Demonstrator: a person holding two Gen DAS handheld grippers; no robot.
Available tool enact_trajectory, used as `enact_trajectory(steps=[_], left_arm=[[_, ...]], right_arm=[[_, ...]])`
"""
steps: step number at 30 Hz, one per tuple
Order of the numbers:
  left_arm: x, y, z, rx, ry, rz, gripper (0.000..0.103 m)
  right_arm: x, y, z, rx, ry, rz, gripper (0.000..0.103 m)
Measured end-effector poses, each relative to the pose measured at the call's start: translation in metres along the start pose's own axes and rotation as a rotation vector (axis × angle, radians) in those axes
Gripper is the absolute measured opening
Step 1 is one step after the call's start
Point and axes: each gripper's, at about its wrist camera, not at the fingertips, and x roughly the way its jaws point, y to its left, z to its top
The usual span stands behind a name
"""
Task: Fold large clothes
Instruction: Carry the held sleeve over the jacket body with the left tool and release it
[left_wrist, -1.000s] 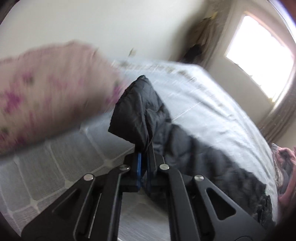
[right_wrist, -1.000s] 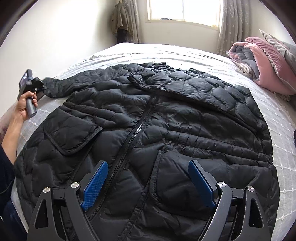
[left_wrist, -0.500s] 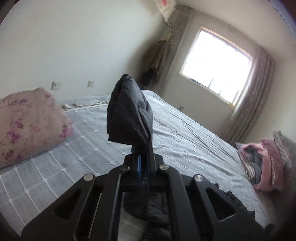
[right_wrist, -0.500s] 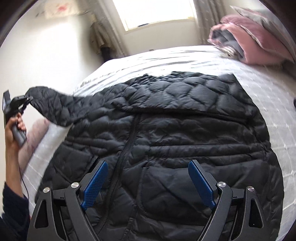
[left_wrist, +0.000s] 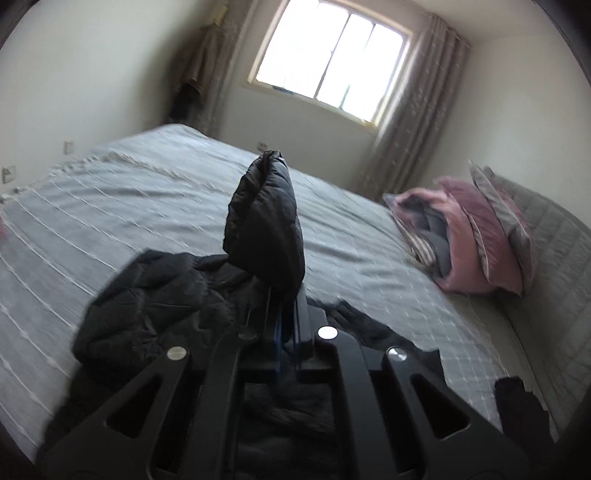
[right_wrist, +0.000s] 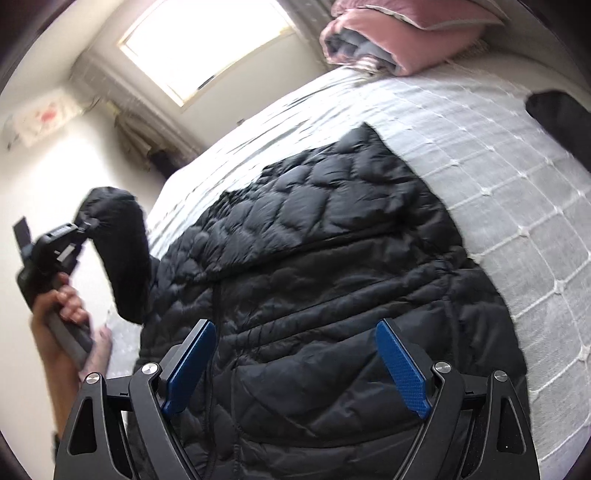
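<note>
A black quilted puffer jacket (right_wrist: 317, 266) lies front up on the grey bed (right_wrist: 517, 206). My left gripper (left_wrist: 284, 314) is shut on the end of the jacket's sleeve (left_wrist: 266, 225), which stands up in front of the camera. In the right wrist view that same left gripper (right_wrist: 79, 230) holds the sleeve (right_wrist: 122, 254) lifted at the jacket's left side, with a hand (right_wrist: 62, 310) around its handle. My right gripper (right_wrist: 295, 362) hovers open over the jacket's lower front, nothing between its blue pads (right_wrist: 192, 365).
A pile of pink and grey bedding (left_wrist: 476, 236) sits by the padded headboard on the right. A dark item (left_wrist: 517, 406) lies near the bed's right edge. A window (left_wrist: 332, 62) with curtains is behind the bed. Grey bedspread (left_wrist: 110, 206) stretches to the left.
My left gripper has lifted the sleeve off the bed and swung it in toward the jacket's body. The right gripper has rolled and shifted over the lower front, still open.
</note>
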Motion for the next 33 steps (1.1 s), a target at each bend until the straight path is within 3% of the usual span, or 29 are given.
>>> enact_trajectory(steps=[5, 9, 11, 13, 15, 23, 24, 25, 27, 30, 33], left_arm=[[0.043, -0.056, -0.047, 0.082, 0.089, 0.012, 0.006], [0.070, -0.069, -0.074, 0.122, 0.170, 0.043, 0.008], [0.082, -0.069, -0.085, 0.121, 0.236, 0.021, 0.013], [0.089, -0.068, -0.093, 0.127, 0.284, -0.007, 0.028], [0.092, -0.068, -0.100, 0.148, 0.308, -0.016, 0.034], [0.098, -0.077, -0.124, 0.185, 0.359, -0.030, 0.035], [0.098, -0.080, -0.128, 0.195, 0.367, -0.034, 0.041], [0.100, -0.085, -0.133, 0.214, 0.392, -0.047, 0.055], [0.102, -0.093, -0.142, 0.238, 0.430, -0.081, 0.066], [0.099, -0.099, -0.147, 0.259, 0.460, -0.092, 0.066], [0.080, -0.092, -0.138, 0.207, 0.460, -0.125, 0.066]], right_arm=[[-0.007, -0.030, 0.013, 0.123, -0.007, 0.027, 0.090], [-0.008, -0.040, 0.015, 0.180, 0.012, 0.060, 0.090], [-0.008, -0.040, 0.015, 0.185, 0.015, 0.064, 0.090], [-0.009, -0.039, 0.016, 0.191, 0.017, 0.078, 0.090], [-0.011, -0.038, 0.017, 0.188, 0.016, 0.091, 0.090], [-0.010, -0.040, 0.016, 0.199, 0.025, 0.093, 0.090], [-0.011, -0.041, 0.017, 0.205, 0.024, 0.094, 0.090], [-0.011, -0.042, 0.017, 0.207, 0.023, 0.093, 0.090], [-0.012, -0.041, 0.017, 0.204, 0.023, 0.090, 0.090], [-0.008, -0.040, 0.017, 0.177, 0.039, 0.082, 0.090], [-0.003, -0.042, 0.017, 0.180, 0.053, 0.051, 0.090]])
